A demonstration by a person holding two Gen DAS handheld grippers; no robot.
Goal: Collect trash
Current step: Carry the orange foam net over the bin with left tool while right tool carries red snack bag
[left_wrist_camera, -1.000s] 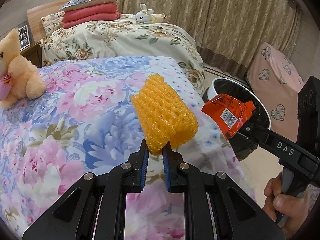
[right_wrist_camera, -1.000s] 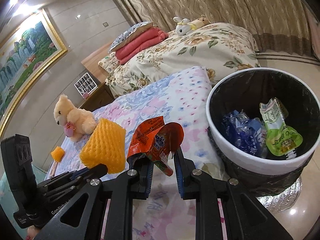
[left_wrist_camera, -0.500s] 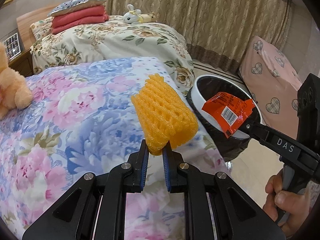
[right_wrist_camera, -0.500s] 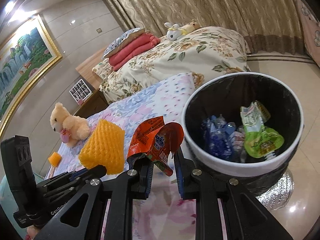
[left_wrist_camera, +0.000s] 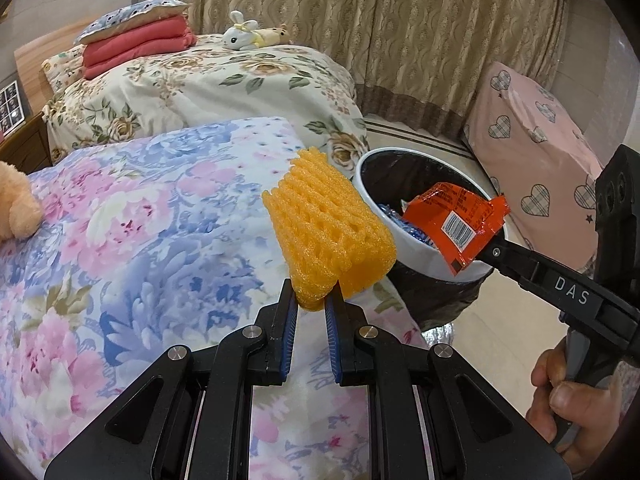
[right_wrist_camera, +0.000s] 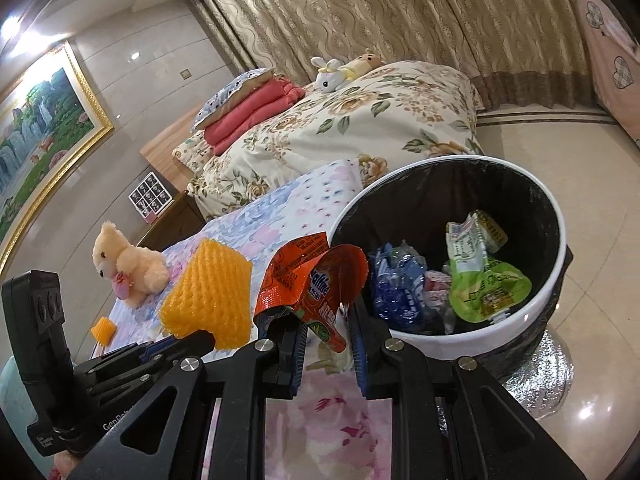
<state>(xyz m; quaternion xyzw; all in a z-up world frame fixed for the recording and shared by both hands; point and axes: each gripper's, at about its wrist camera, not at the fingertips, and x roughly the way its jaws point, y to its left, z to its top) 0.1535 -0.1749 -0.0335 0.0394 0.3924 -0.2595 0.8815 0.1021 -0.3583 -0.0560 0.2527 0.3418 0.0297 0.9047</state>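
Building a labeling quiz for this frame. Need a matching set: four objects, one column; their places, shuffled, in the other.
Things:
1. orange foam fruit net
2. orange-red snack wrapper
3. green plastic pouch
4. cream teddy bear

Places:
A. inside the white-rimmed trash bin
B. sitting on the floral bedspread
C. held in the left gripper
D. held in the right gripper

Pairs: 1-C, 2-D, 3-A, 4-B
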